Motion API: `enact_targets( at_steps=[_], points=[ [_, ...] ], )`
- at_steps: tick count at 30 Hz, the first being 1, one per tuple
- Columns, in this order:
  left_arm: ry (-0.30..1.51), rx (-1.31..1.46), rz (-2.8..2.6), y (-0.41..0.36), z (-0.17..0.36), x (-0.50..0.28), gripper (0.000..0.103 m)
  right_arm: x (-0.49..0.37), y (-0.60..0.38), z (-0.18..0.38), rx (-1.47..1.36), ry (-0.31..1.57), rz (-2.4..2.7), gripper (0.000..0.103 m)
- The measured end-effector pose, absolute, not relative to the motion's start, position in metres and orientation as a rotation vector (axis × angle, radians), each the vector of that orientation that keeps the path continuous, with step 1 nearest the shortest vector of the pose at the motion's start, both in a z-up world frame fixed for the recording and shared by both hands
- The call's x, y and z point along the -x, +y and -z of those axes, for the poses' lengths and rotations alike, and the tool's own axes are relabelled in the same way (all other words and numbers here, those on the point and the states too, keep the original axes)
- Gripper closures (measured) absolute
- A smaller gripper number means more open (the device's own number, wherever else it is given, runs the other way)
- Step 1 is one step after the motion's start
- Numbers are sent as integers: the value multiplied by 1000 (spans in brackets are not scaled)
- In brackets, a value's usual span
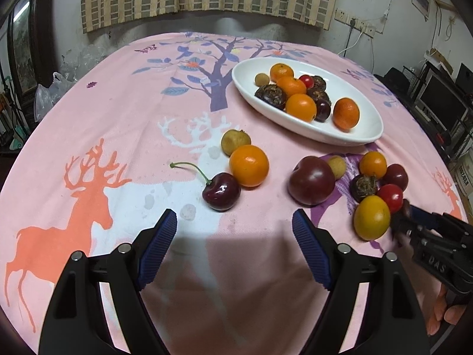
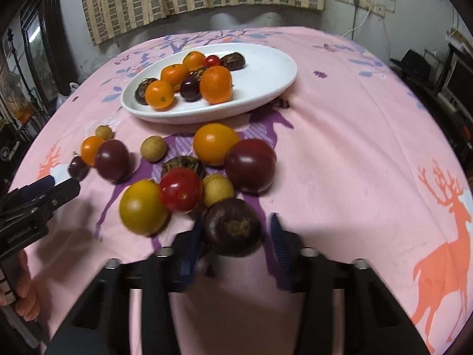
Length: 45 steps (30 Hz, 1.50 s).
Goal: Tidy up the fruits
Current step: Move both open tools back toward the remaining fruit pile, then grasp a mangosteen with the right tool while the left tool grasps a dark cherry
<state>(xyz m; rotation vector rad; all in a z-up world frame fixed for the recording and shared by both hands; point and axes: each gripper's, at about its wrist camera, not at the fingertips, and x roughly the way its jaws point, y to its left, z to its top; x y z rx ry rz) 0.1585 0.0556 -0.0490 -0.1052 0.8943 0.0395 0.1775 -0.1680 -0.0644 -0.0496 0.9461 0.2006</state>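
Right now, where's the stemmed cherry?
Left wrist view, just ahead of the open left gripper: the stemmed cherry lies on the tablecloth, touching an orange fruit.

We see the right gripper (image 2: pixel 238 230) blurred around a dark water chestnut (image 2: pixel 232 226), contact unclear, the left gripper (image 1: pixel 235 230) bodies cut off below, the plate's (image 2: pixel 266 68) rear fruits half hidden.
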Motion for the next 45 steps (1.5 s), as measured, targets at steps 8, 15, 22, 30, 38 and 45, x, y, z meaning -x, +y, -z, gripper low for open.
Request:
enact_targets(
  at_steps=[8, 15, 22, 30, 38, 45],
  points=[
    [898, 90, -44, 54, 53, -159, 24, -166, -185, 57, -63, 916, -270, 66],
    [929, 120, -44, 61, 52, -164, 31, -156, -181, 43, -59, 876, -329, 66],
    [963, 54, -66, 54, 62, -186, 54, -149, -177, 36, -72, 862, -378, 66],
    [930, 45, -41, 53, 50, -178, 73, -147, -175, 36, -83, 859, -385, 66],
    [840, 68, 54, 41, 6, -164, 73, -144, -179, 25, -128, 795, -383, 66],
    [816, 55, 95, 22, -16, -201, 73, -156, -169, -21, -103, 682, -410, 67]
  ],
)
